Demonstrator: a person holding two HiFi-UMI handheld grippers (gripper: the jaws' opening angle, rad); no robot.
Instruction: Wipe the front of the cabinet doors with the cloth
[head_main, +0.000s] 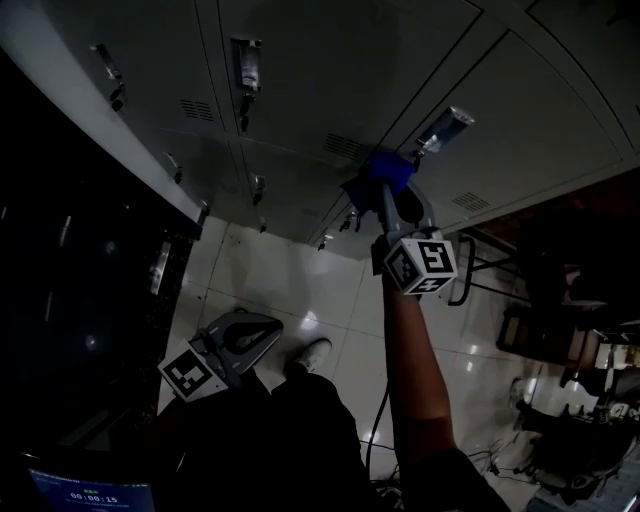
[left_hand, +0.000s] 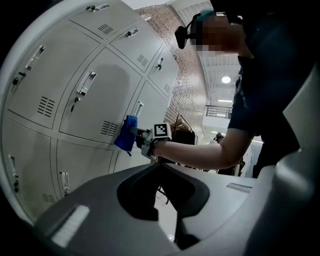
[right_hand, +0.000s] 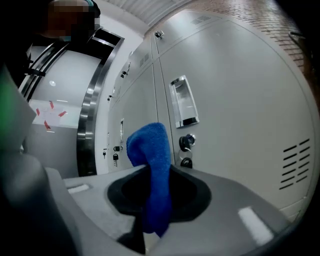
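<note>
Grey locker-style cabinet doors (head_main: 330, 80) fill the top of the head view. My right gripper (head_main: 380, 188) is raised at arm's length and shut on a blue cloth (head_main: 386, 170), which lies against a door beside a chrome handle (head_main: 445, 130). In the right gripper view the cloth (right_hand: 152, 160) stands up out of the shut jaws, close to the door (right_hand: 235, 125). My left gripper (head_main: 268, 326) hangs low by my body, shut and empty. The left gripper view shows its jaws closed (left_hand: 161, 167), with the cloth (left_hand: 126, 135) far off on a door (left_hand: 100, 100).
Each door has a recessed handle (right_hand: 184, 107), a key lock (right_hand: 186, 142) and vent slots (right_hand: 295, 165). A dark steel column (right_hand: 87, 125) stands left of the lockers. Glossy tile floor (head_main: 300, 270) lies below, with a metal frame (head_main: 480, 270) and cluttered gear (head_main: 570, 440) at right.
</note>
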